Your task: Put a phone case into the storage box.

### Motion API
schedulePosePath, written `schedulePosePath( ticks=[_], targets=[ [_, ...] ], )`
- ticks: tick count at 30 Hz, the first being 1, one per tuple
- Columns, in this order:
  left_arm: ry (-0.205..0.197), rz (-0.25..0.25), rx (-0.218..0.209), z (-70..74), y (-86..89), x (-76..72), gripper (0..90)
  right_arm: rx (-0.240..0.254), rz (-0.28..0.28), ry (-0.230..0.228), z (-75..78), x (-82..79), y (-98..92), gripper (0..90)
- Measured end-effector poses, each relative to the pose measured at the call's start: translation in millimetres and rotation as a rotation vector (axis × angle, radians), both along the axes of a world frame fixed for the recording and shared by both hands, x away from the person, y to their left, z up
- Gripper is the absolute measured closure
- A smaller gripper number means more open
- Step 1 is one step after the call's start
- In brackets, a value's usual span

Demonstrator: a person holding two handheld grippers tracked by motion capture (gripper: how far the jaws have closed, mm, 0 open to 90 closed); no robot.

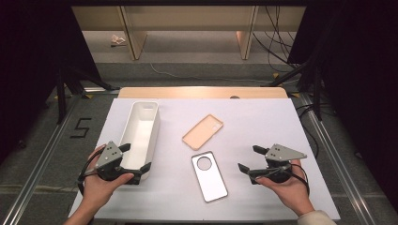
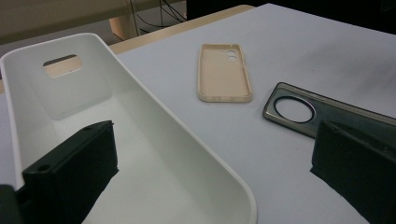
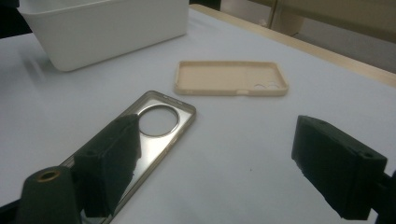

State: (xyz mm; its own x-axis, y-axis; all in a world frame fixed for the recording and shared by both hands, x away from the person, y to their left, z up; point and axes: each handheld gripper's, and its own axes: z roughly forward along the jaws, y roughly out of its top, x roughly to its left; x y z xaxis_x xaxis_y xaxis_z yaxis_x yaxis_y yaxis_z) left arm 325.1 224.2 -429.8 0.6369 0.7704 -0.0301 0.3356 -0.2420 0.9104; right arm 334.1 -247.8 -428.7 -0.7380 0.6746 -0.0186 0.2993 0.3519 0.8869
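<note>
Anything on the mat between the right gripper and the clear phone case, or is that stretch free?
Bare. In the high view only white mat lies between the open right gripper and the clear phone case; the beige case sits farther back.

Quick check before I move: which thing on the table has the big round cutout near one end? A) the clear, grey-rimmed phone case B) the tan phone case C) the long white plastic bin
A: the clear, grey-rimmed phone case has one large round opening at its far end, while the tan phone case has a small cutout and the long white plastic bin a slot-shaped handle hole.
</note>
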Motion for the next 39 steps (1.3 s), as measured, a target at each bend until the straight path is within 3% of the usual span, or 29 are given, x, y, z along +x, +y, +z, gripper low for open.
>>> schedulePosePath(
  ticks=[12, 16, 19, 22, 28, 29, 39],
  targets=[
    [-0.002, 0.002, 0.0, 0.5, 0.8, -0.4, 0.0, -0.016, 0.004, -0.004, -0.7, -0.3, 0.6, 19.4],
    [-0.004, 0.0, -0.003, 1.1, 1.0, -0.6, 0.0, -0.058, 0.039, 0.019, -4.3, -0.7, 1.1, 48.8],
    [-0.005, 0.001, -0.003, 1.4, 1.4, -0.8, 0.0, -0.093, 0.08, 0.087, -7.3, -0.8, 2.4, 75.9],
    [-0.006, 0.001, -0.002, 1.7, 1.3, -1.1, 0.1, -0.167, 0.11, 0.122, -12.2, -2.0, 6.9, 90.0],
    [-0.005, 0.001, -0.001, 1.5, 0.5, -1.0, 0.4, -0.239, 0.15, 0.202, -19.7, -1.0, 18.0, 90.0],
    [-0.005, -0.001, -0.002, 1.6, 0.4, -1.2, 0.4, -0.271, 0.167, 0.247, -24.9, 0.1, 24.0, 90.0],
    [-0.007, -0.003, -0.002, 1.7, 0.2, -1.4, 0.5, -0.325, 0.227, 0.34, -34.5, 2.1, 40.6, 90.0]
  ],
)
